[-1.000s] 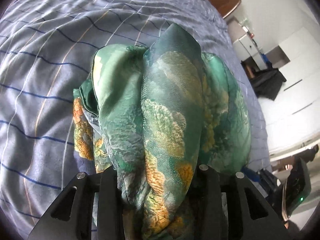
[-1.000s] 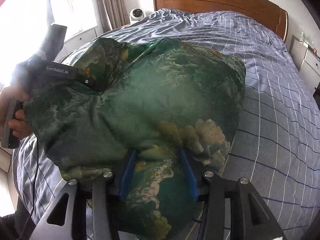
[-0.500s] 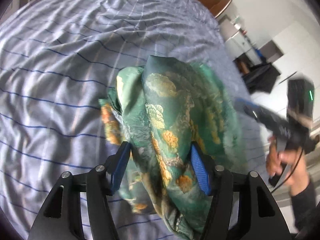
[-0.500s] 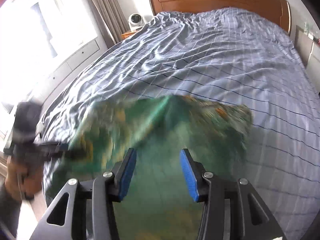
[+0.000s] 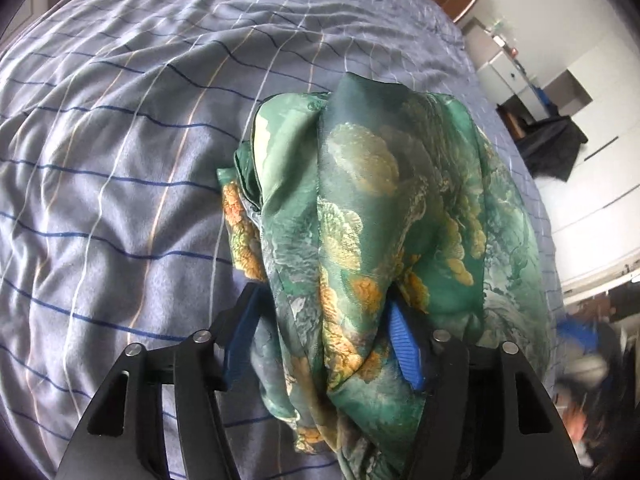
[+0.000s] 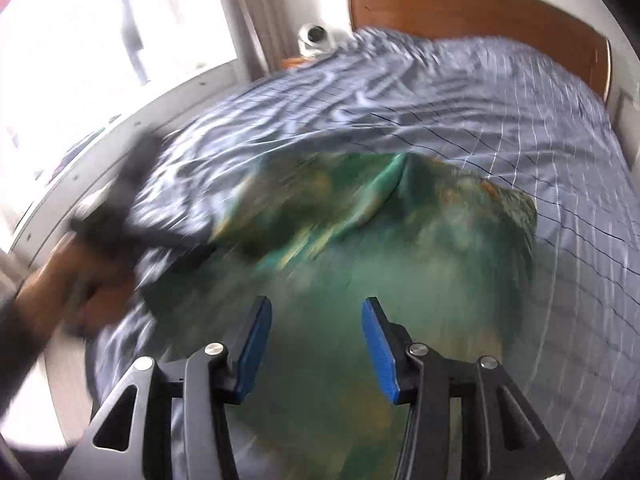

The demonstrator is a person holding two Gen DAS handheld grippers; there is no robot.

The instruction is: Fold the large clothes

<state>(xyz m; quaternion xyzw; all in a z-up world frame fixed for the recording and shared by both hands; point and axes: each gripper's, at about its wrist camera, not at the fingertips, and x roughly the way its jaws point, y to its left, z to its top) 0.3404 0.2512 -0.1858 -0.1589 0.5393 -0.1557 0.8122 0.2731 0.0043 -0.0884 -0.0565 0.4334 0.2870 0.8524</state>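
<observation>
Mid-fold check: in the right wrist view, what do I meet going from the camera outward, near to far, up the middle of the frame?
right hand-held gripper, jaws apart → green patterned garment spread on the bed → blue checked bedsheet → wooden headboard.

Lay bunched on the bed [image 5: 120, 160], over its wrinkled blue-grey checked sheet [image 6: 480, 92]: a green garment [image 5: 360, 208] with orange-gold print.
</observation>
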